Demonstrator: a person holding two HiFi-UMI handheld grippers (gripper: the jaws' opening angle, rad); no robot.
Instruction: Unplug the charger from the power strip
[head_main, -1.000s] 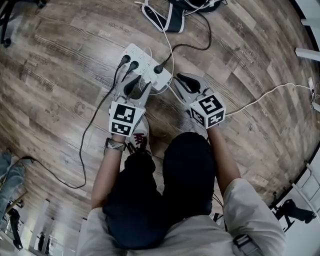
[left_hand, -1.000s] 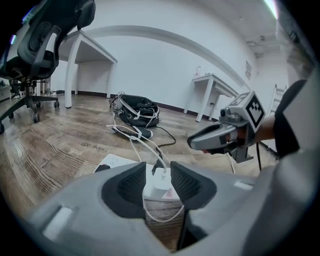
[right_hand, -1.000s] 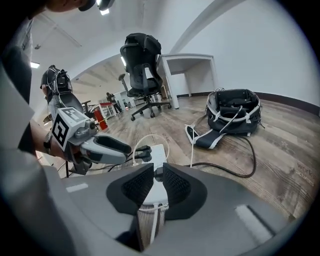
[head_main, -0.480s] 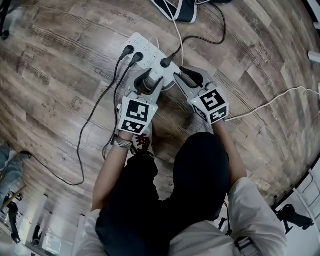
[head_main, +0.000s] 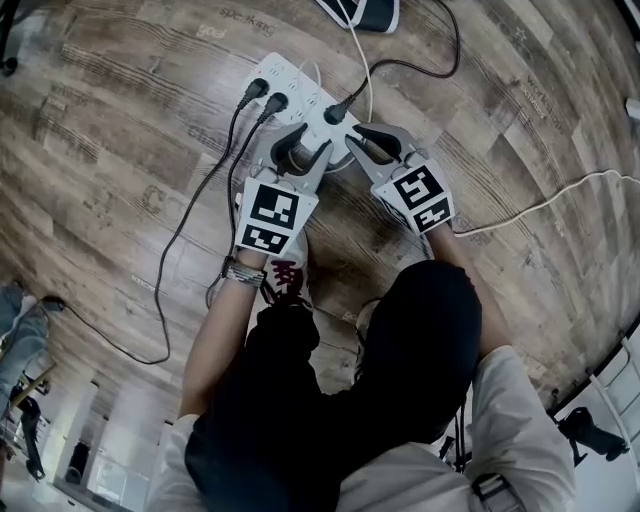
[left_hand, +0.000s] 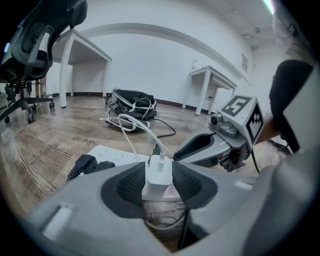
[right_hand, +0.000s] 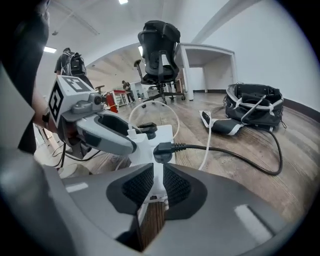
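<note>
The floor (head_main: 110, 130) looks like weathered wood plank, matt with a heavy, rough-looking grain. The power strip (head_main: 300, 95) and the charger (left_hand: 159, 172) are both smooth white plastic, the charger with a slight sheen. The left gripper (left_hand: 159, 182) and right gripper (right_hand: 157, 182) have matt grey plastic shells, and the pads (left_hand: 131, 186) are black with a fine ribbed, rubbery-looking texture. The marker cubes (head_main: 268, 217) are flat black-and-white print. The black cables (head_main: 200, 215) look like matt rubber, the white cable (head_main: 540, 205) smoother. The trousers (head_main: 300, 400) are dark matt cloth, and the watch band (head_main: 238, 272) looks like shiny metal.
</note>
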